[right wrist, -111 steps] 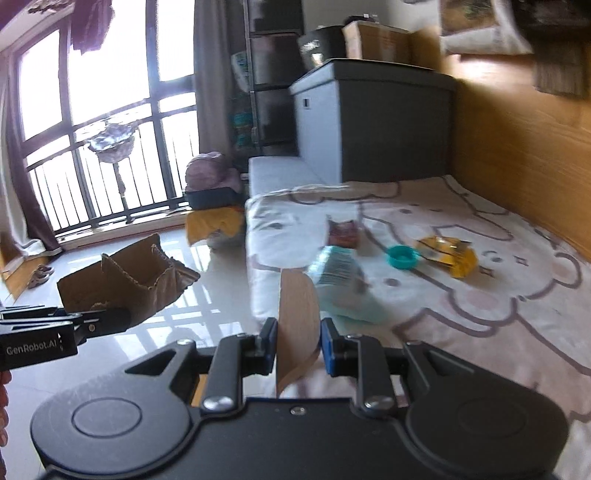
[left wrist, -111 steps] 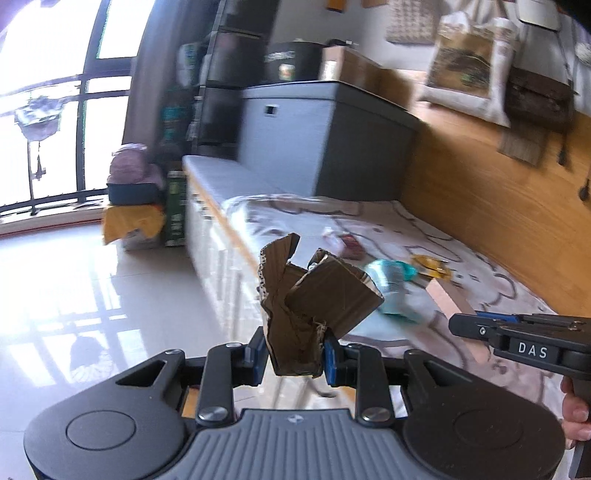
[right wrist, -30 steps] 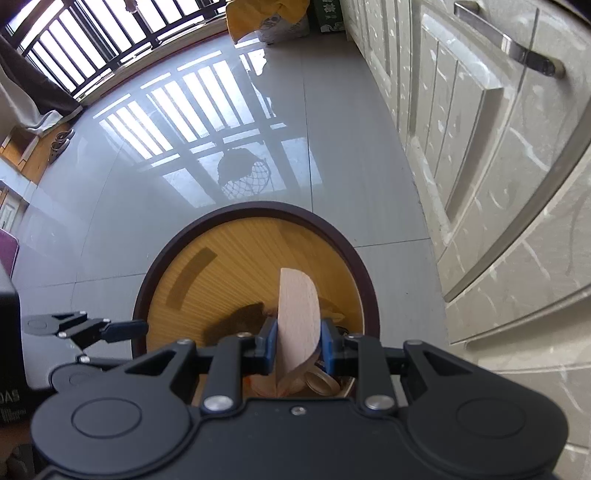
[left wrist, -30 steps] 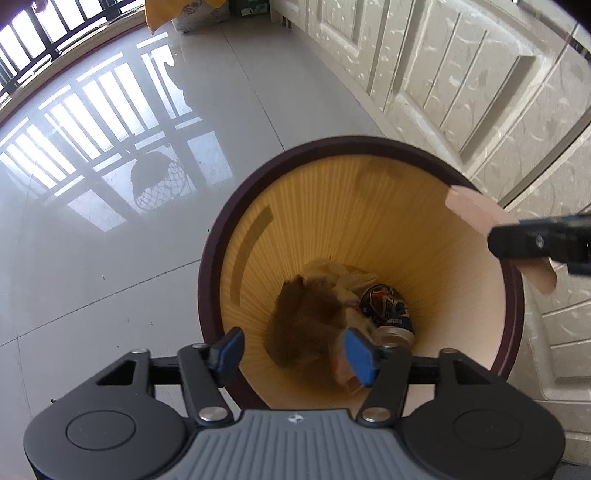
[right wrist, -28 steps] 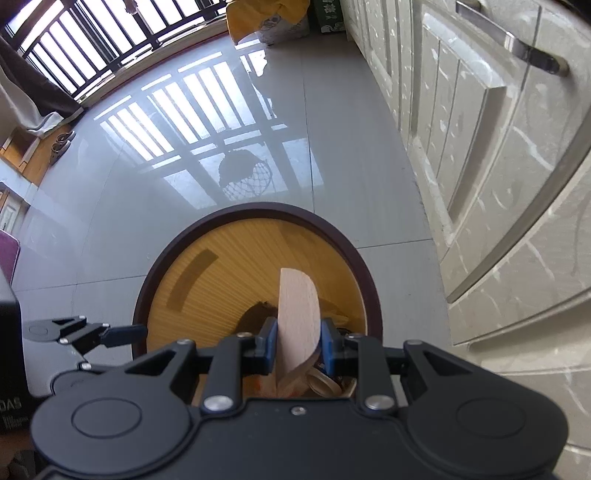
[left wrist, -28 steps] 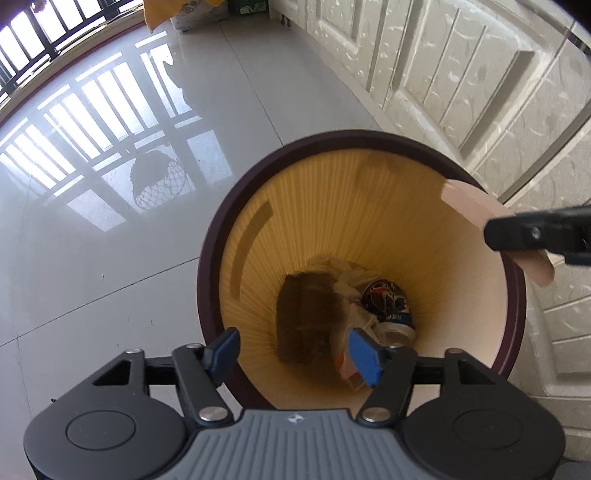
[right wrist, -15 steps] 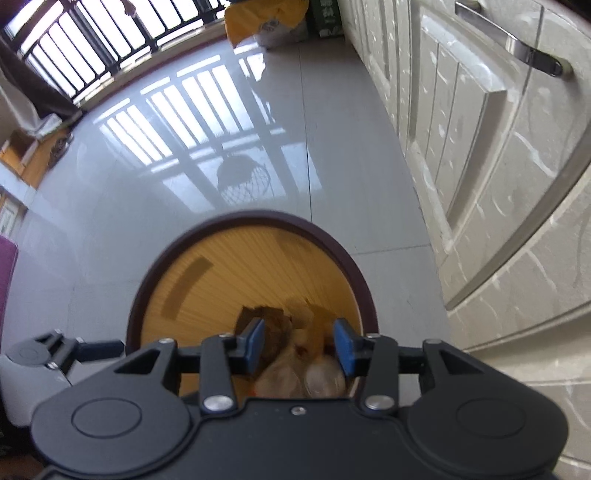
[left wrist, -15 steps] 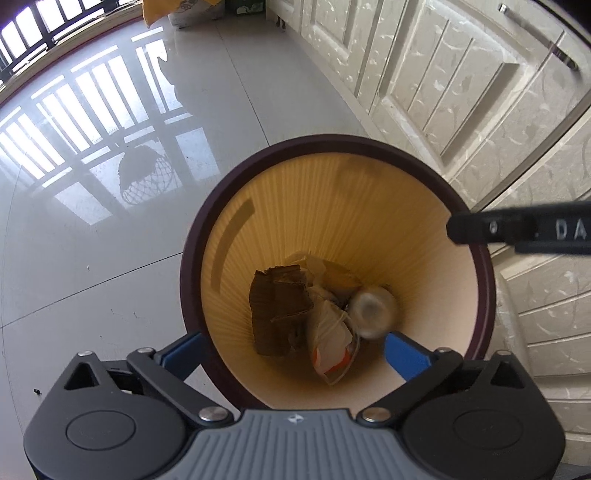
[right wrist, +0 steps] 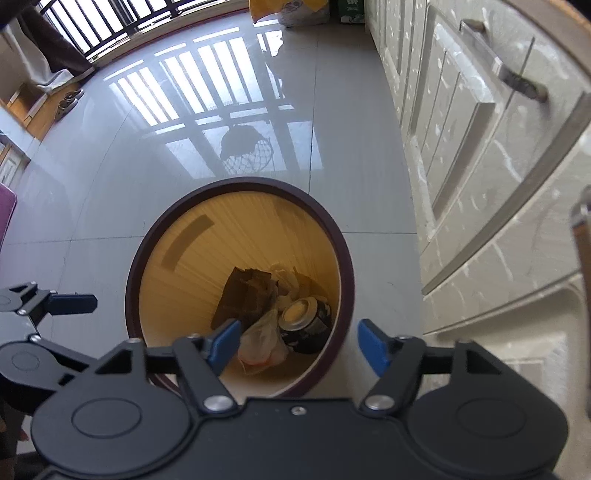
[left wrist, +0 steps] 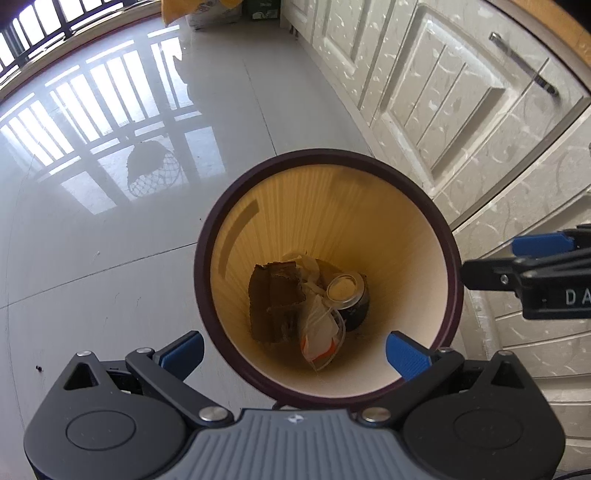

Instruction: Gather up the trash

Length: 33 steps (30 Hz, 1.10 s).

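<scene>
Hovering over the bin [left wrist: 328,391], both grippers are pointed steeply down into it, so this is the drop-off step, and it looks finished for this load.

Left gripper [left wrist: 293,349]: jaws spread as wide as they go, blue pads either side of the bin mouth at the bottom of the left wrist view, nothing between them. Right gripper [right wrist: 301,345]: jaws have just been opening, now well apart, also holding nothing.

Trash sits at the bottom of the bin: torn cardboard [left wrist: 275,301] centre-left, a crumpled plastic wrapper [left wrist: 321,334] just beside it, a dark drinks can [left wrist: 349,295] to the right, all touching in one heap (a pale scrap behind them, can't tell what it is).

Next move, my read: lift both clear of the dark rim and go looking for more trash, since none is visible on the floor in either view. Nothing to grip yet, so the jaws can stay wide.

Surface and room: glossy pale floor tiles [left wrist: 110,258], bright window reflection in the upper left, a small dark speck lower left. White panelled cabinet doors [left wrist: 461,110] with bar handles run down the right edge, close to the bin. Window railing and a yellow bag [right wrist: 288,7] sit at the top of the right wrist view, with shoes by the upper-left edge.
</scene>
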### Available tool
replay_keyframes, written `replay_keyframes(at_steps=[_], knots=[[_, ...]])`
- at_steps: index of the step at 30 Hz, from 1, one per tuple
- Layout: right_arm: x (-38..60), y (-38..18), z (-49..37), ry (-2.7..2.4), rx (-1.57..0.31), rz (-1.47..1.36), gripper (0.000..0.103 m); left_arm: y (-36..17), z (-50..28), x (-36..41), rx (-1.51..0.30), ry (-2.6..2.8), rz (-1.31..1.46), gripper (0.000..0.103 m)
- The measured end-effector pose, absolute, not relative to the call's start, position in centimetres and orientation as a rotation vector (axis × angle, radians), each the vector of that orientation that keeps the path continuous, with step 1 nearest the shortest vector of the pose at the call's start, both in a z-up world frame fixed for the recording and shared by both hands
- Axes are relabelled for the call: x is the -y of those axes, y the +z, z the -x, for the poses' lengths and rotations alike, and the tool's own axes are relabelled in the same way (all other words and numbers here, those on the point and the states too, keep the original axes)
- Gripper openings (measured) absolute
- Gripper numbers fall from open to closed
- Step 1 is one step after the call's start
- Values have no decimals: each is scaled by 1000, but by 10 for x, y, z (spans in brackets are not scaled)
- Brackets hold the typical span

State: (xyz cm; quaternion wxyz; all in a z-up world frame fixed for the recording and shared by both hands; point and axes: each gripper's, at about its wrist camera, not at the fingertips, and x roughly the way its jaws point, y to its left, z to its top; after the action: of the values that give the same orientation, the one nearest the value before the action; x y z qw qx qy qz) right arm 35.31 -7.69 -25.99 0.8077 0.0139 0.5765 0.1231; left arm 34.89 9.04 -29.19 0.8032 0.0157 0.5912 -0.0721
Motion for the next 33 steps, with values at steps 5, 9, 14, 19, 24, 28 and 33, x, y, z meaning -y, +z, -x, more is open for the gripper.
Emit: replay_keyframes(at_steps=[5, 9, 14, 19, 24, 28, 33], knots=[[81, -246, -341, 241, -1215, -8, 85, -277, -339, -98, -1256, -118, -14, 103], [82, -235, -331, 221, -1191, 11, 99, -265, -331, -104, -1243, -101, 7, 103], [82, -218, -318, 208, -1157, 34, 103, -251, -320, -112, -1224, -74, 27, 103], [80, -202, -307, 195, -1137, 64, 103, -236, -309, -121, -1204, -46, 51, 103], [83, -188, -295, 187, -1137, 66, 103, -220, -299, -128, -1187, -15, 71, 103], [82, -175, -285, 181, -1124, 77, 103, -205, -287, -131, -1158, 14, 72, 103], [85, -155, -275, 172, -1093, 77, 103, -183, -271, -128, -1120, 17, 82, 103]])
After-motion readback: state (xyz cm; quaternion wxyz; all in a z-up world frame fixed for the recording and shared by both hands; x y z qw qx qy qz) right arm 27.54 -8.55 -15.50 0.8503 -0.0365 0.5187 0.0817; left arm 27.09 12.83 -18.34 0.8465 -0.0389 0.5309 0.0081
